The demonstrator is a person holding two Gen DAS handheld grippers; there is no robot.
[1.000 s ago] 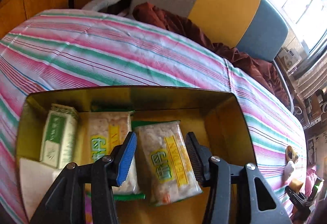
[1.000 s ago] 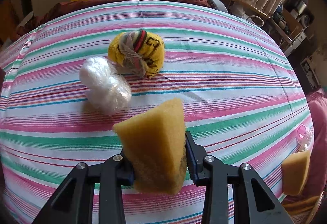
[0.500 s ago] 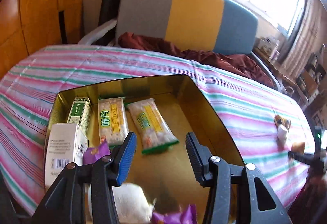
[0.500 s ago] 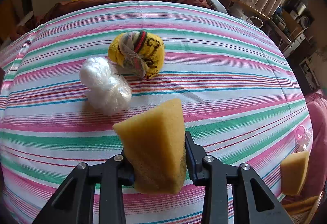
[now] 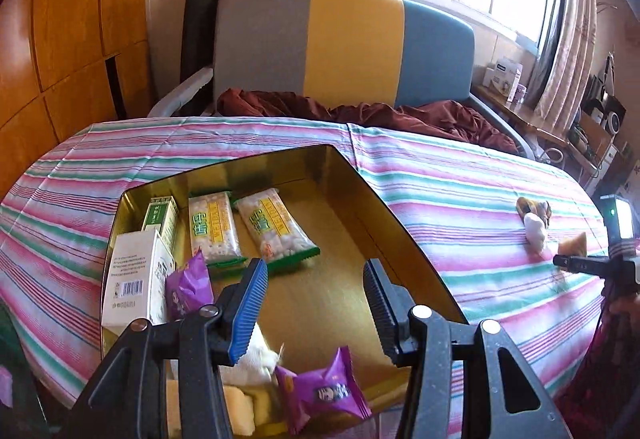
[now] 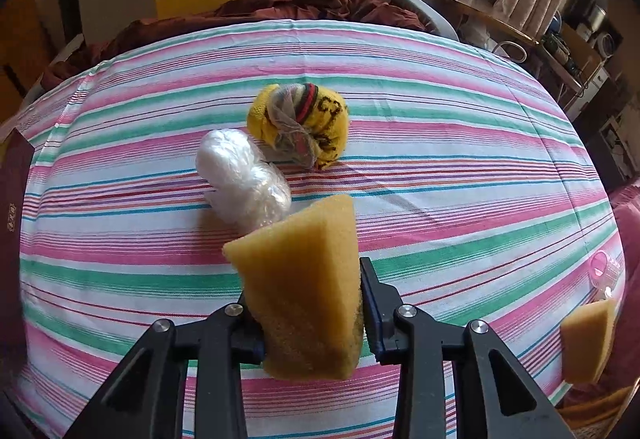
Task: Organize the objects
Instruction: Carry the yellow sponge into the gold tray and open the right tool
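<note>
My left gripper [image 5: 316,303] is open and empty, raised above the near part of a gold tin box [image 5: 404,239]. The box holds two rice-cracker packs [image 5: 276,227], a green carton [image 5: 160,217], a white carton [image 5: 134,281], purple snack packets [image 5: 324,391] and yellow sponges [image 5: 240,409]. My right gripper [image 6: 308,303] is shut on a yellow sponge wedge [image 6: 304,287], held above the striped cloth. Beyond it lie a clear plastic bundle [image 6: 244,179] and a yellow knitted ball [image 6: 300,127].
A second sponge wedge [image 6: 586,339] and a pink plastic item [image 6: 606,267] lie at the table's right edge. A grey, yellow and blue sofa [image 5: 344,43] with a maroon blanket [image 5: 360,111] stands behind the table. The right gripper [image 5: 592,263] shows in the left view.
My left gripper has pulled up and back from the rice-cracker pack, so the whole box now shows. My right gripper has stayed in place with the sponge.
</note>
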